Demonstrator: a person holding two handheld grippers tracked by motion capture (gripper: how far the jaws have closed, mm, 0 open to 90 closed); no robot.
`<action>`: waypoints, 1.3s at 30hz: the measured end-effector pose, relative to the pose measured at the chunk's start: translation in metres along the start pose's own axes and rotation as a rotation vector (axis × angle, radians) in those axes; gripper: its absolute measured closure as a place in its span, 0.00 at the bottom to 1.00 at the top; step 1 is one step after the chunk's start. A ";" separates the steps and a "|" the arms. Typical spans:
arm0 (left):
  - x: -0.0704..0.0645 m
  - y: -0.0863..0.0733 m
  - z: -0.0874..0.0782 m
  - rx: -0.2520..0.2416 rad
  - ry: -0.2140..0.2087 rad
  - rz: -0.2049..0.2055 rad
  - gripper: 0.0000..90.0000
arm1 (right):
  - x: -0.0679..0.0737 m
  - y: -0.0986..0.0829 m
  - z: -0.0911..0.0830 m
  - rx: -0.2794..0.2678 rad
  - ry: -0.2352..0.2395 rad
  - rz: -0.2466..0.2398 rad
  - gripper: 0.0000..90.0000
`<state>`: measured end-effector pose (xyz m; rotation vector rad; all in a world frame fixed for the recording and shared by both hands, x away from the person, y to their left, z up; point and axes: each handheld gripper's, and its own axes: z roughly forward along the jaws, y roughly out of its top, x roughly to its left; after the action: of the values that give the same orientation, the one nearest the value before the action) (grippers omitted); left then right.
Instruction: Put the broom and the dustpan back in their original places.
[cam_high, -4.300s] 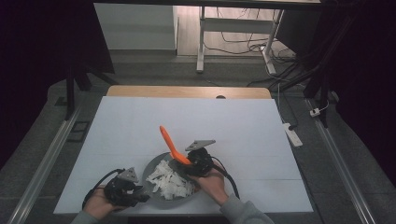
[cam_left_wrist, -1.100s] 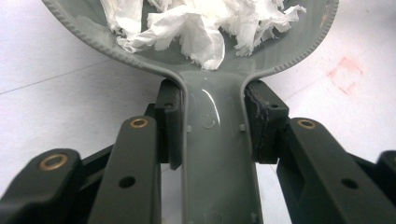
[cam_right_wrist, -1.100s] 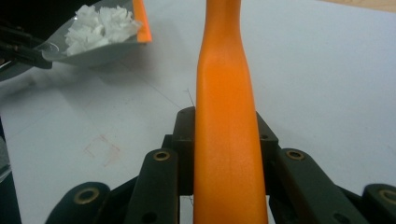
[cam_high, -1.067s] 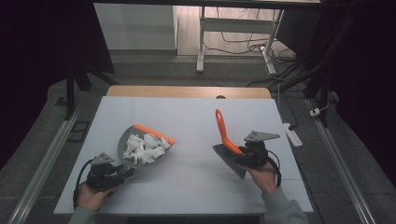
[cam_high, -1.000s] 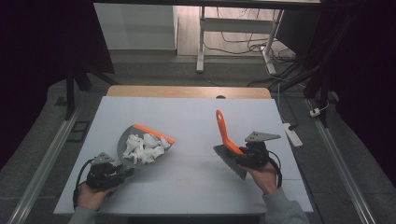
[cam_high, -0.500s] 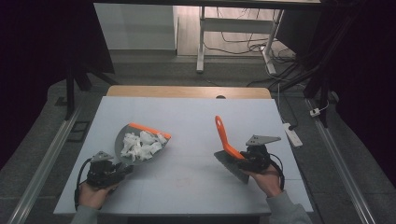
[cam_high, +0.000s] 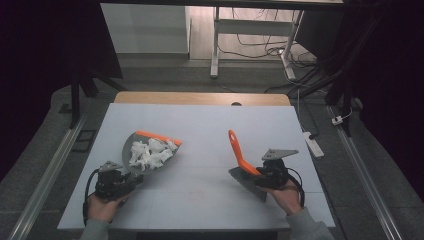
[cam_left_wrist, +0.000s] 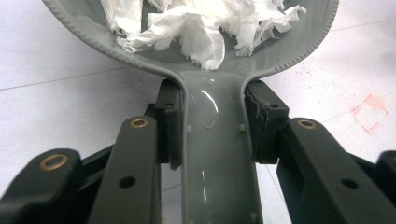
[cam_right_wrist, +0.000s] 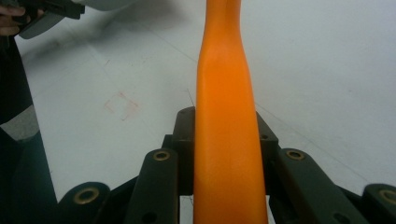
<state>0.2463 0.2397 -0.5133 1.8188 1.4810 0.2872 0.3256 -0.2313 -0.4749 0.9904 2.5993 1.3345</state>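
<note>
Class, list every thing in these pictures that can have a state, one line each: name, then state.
Left gripper: shut on the dustpan handle.
Dustpan: held up, loaded with crumpled tissue.
Crumpled tissue: piled inside the dustpan.
Right gripper: shut on the brush handle.
Brush: held, orange handle tilted up, grey head down by the table.
Table: bare apart from a faint red mark.

Glossy grey plastic dustpan (cam_left_wrist: 219, 140), crumpled white paper (cam_left_wrist: 196, 23), smooth orange plastic handle (cam_right_wrist: 226, 126), matt white table (cam_high: 200, 130)

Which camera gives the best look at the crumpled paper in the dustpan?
The high view: the whole white paper pile sits in the grey dustpan. The left gripper view shows the paper's near edge up close, cropped at the top. The right gripper view catches just a corner of the dustpan.
</note>
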 end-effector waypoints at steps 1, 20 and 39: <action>-0.001 0.000 0.001 -0.002 0.007 -0.010 0.68 | 0.000 0.000 0.001 0.003 0.006 -0.001 0.79; -0.008 0.011 0.035 0.055 0.140 -0.072 0.68 | -0.010 0.001 0.008 0.080 0.034 0.038 0.79; -0.005 0.010 0.042 0.065 0.149 -0.089 0.68 | -0.046 -0.007 0.022 0.142 0.016 0.164 0.78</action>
<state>0.2772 0.2181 -0.5339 1.8089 1.6874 0.3395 0.3659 -0.2446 -0.5046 1.2441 2.7084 1.2060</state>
